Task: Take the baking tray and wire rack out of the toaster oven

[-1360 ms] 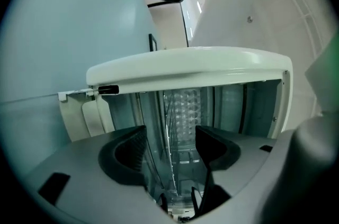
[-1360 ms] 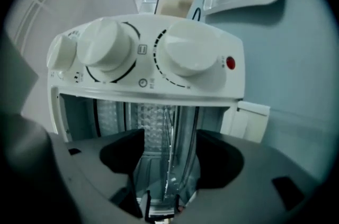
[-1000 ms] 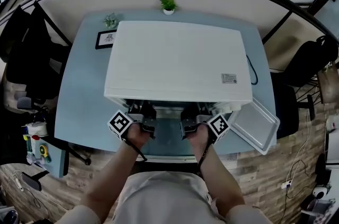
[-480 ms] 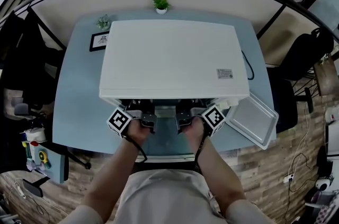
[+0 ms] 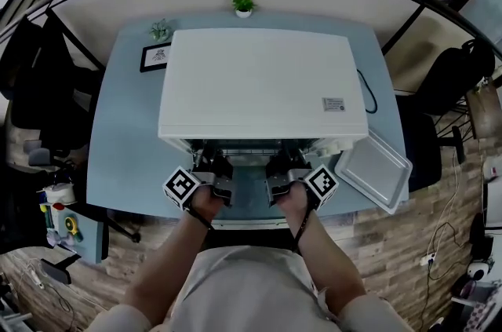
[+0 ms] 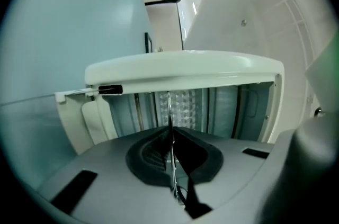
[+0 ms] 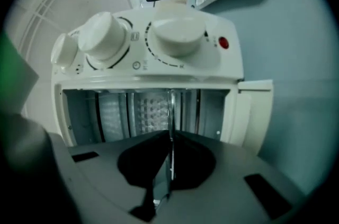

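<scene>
Hiding most of the wire rack (image 6: 169,112), the grippers and the white top of the toaster oven (image 5: 263,83) leave only its front wire to see. In both gripper views it shows edge-on, as a thin bright line running between the pads. The left gripper (image 5: 217,166) is clenched on that wire toward the left of the oven mouth, the right gripper (image 5: 277,166) toward the right. Both pairs of jaws have just been closing and now press on it. The person's hands are largely covered by the gripper bodies and marker cubes.

Compared with half a second ago, both grippers sit further back from the oven's front edge, over the lowered door (image 5: 249,203). How far the rack has slid out cannot be told.

Inside the cavity, behind the wire, ribbed walls and a dimpled back wall show; the rest is cut off. The baking tray (image 5: 374,175) is already out. It lies askew at the front right corner of the table (image 5: 118,158), its outer corner reaching past the edge. A small plant (image 5: 243,5) stands at the back edge. A second plant (image 5: 161,30) and a framed card (image 5: 157,56) are near the back left corner.
</scene>
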`<state>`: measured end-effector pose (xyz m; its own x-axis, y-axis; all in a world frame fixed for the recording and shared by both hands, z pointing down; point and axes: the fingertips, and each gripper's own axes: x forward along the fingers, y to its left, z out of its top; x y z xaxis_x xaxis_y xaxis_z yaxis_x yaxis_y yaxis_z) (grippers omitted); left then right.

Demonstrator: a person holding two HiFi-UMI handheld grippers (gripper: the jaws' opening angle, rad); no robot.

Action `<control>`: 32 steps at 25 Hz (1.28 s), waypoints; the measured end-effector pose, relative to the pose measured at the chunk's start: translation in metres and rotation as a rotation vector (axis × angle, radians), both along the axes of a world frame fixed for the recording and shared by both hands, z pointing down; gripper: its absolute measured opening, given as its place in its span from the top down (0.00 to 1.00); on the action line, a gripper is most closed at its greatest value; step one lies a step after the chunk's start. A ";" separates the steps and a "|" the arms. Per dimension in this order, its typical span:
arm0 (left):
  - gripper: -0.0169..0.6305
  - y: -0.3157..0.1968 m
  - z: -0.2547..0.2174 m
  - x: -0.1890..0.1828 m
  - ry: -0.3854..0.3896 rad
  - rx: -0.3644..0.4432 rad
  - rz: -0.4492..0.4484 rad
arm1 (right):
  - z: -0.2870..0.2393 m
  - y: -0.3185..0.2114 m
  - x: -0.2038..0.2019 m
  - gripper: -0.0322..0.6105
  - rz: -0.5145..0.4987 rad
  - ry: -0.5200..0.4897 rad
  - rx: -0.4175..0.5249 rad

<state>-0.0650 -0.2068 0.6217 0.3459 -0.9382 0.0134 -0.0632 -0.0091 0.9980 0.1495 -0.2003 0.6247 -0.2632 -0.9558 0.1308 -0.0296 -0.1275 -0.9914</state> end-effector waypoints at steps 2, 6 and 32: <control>0.96 0.014 -0.004 0.002 0.012 -0.010 0.010 | -0.001 0.014 -0.001 0.93 -0.007 0.001 -0.019; 0.96 0.045 -0.006 0.000 0.022 -0.049 0.028 | -0.003 0.046 -0.002 0.93 -0.016 0.006 -0.061; 0.96 0.152 -0.073 -0.004 0.093 -0.195 0.194 | -0.071 0.165 -0.013 0.94 -0.075 0.036 -0.236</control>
<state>-0.0691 -0.0551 0.5483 0.5267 -0.8373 0.1467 0.0127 0.1803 0.9835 0.1361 -0.0354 0.5534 -0.3229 -0.8759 0.3586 -0.0827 -0.3514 -0.9326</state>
